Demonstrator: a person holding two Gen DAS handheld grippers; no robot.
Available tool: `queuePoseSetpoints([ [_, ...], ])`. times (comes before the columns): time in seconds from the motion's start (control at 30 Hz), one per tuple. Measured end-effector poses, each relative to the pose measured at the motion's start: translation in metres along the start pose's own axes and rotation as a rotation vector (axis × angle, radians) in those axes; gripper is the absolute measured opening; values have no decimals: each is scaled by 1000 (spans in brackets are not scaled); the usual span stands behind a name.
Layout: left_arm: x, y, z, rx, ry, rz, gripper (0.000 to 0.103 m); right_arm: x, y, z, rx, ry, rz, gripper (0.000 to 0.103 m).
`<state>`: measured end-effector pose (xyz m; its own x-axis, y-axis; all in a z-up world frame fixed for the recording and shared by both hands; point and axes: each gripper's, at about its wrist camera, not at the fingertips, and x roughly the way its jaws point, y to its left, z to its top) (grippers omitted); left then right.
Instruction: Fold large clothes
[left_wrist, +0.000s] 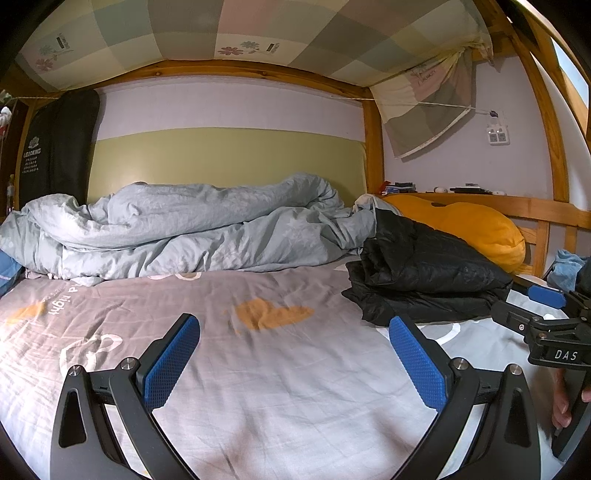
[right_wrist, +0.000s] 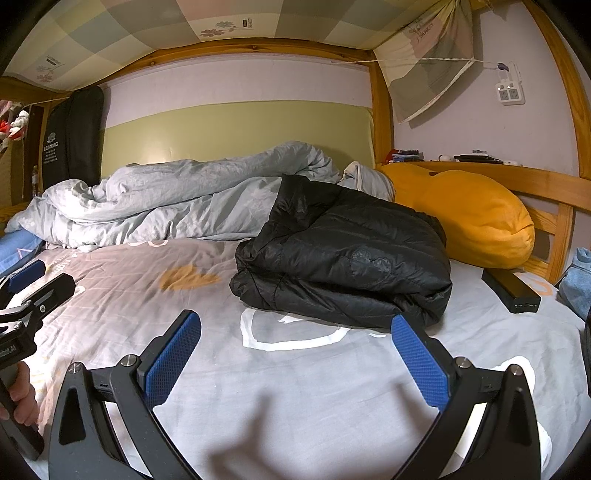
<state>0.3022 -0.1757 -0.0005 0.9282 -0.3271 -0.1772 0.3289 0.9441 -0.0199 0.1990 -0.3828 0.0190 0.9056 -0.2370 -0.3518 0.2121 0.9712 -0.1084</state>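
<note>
Black puffer jacket (right_wrist: 343, 254) lies on the bed (right_wrist: 295, 387) in a bundled, roughly folded heap, up against the orange pillow (right_wrist: 476, 218) and the rumpled grey duvet (right_wrist: 166, 199). It does not touch either claw.

Right claw (right_wrist: 297, 354): jaws spread wide, nothing between them, over bare sheet. The jacket sits straight ahead and a little to its right, near; its front edge runs just beyond the fingertips.

Left claw (left_wrist: 295, 358): also wide and empty, over the sheet. From here the jacket (left_wrist: 424, 273) lies well off to the right and further ahead (the right claw (left_wrist: 532, 306) shows at that edge, between this one and the garment's near corner).

Long axis of the bundle runs roughly across the bed, left to right in the right wrist view, thick end toward the pillow.

Judgement: right hand is the nearer one; left would need to swing rightward to reach the bundle's left end

A dark box-like object (right_wrist: 511, 291) rests on the sheet just right of the jacket
</note>
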Motion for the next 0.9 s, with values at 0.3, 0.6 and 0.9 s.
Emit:
queuePoseSetpoints([
  [0.3, 0, 2, 1, 0, -3, 1, 103, 0, 1, -1, 3, -3, 4, 103],
  [0.6, 1, 3, 1, 2, -4, 0, 103, -1, 1, 0, 3, -2, 2, 103],
  [0.9, 0, 3, 1, 2, -5, 1, 103, -2, 3, -1, 3, -2, 5, 103],
])
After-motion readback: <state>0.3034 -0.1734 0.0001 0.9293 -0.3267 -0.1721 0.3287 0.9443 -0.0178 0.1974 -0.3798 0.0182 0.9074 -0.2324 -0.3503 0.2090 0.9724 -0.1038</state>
